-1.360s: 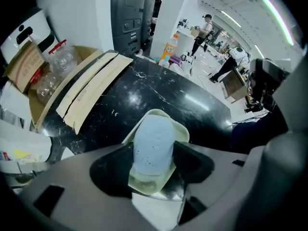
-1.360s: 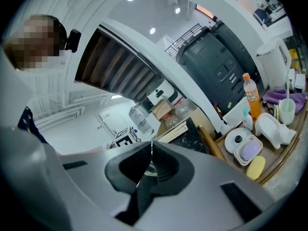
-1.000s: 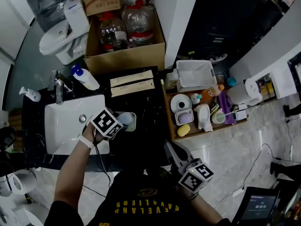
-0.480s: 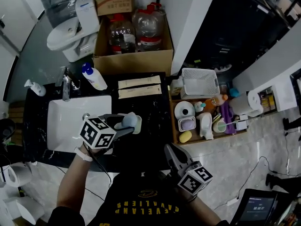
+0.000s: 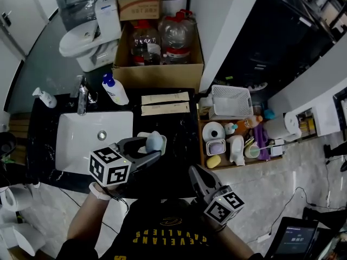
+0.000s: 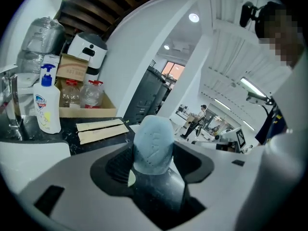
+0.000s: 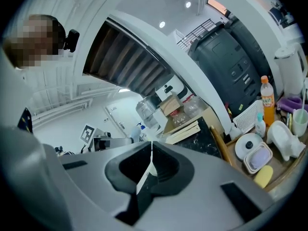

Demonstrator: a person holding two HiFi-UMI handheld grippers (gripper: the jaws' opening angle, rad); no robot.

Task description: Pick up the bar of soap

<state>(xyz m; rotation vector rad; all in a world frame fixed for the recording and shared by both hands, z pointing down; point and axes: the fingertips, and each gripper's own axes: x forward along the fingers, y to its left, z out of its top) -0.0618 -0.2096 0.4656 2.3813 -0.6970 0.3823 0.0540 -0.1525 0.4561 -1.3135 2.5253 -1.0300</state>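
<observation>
Sink (image 5: 70,145) at far left, white, sunk into the dark speckled worktop (image 5: 176,145), with a white pump bottle (image 5: 115,90) standing behind its right corner. Just right of the basin, left gripper (image 5: 150,147), jaws pinching the bar of soap (image 5: 155,141) from both sides. Pale blue-grey, a rounded oval, matt, with a faint stamp pressed into its face and tiny specks across it. Held on end, upper half standing clear above the jaw tips, over a small white soap dish (image 5: 142,138) on the worktop. Behind, two pale flat strips (image 5: 165,103) lying side by side. Further right and nearer the person, right gripper (image 5: 195,173), jaws pressed together with nothing between them. At far right, a wooden tray (image 5: 199,145) crowded with toiletries, a yellow bar (image 5: 213,161) among them.
</observation>
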